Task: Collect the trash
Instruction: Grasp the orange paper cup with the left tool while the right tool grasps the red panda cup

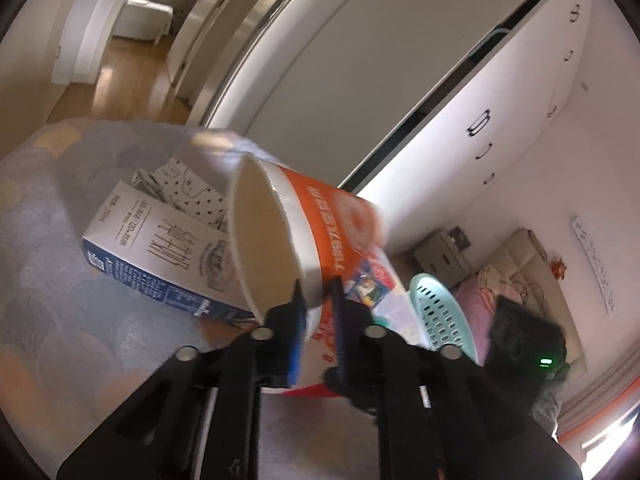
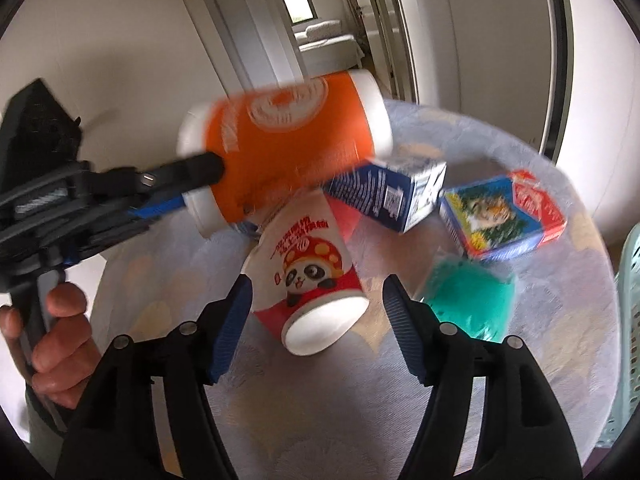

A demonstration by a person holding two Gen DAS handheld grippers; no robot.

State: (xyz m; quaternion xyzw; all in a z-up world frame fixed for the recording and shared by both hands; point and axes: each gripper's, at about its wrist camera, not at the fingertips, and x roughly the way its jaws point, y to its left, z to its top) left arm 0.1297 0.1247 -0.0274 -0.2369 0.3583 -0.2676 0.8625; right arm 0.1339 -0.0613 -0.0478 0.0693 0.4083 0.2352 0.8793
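My left gripper point(image 1: 318, 308) is shut on the rim of an orange and white noodle cup point(image 1: 320, 224) and holds it tilted above the round table; the cup point(image 2: 288, 148) and left gripper point(image 2: 200, 184) also show in the right wrist view. My right gripper point(image 2: 316, 312) is open, its fingers on either side of a red and white panda cup point(image 2: 312, 276) lying on its side. A blue and white milk carton point(image 1: 160, 256) point(image 2: 396, 196), a colourful box point(image 2: 504, 216) and a crumpled green wrapper point(image 2: 468, 300) lie on the table.
The round table has a pale patterned cloth point(image 2: 540, 360). A mint green perforated basket point(image 1: 444, 316) point(image 2: 632, 300) stands beside the table. White wardrobe doors point(image 1: 500, 100) and a bed point(image 1: 516, 280) are beyond. A spotted paper point(image 1: 192, 192) lies behind the carton.
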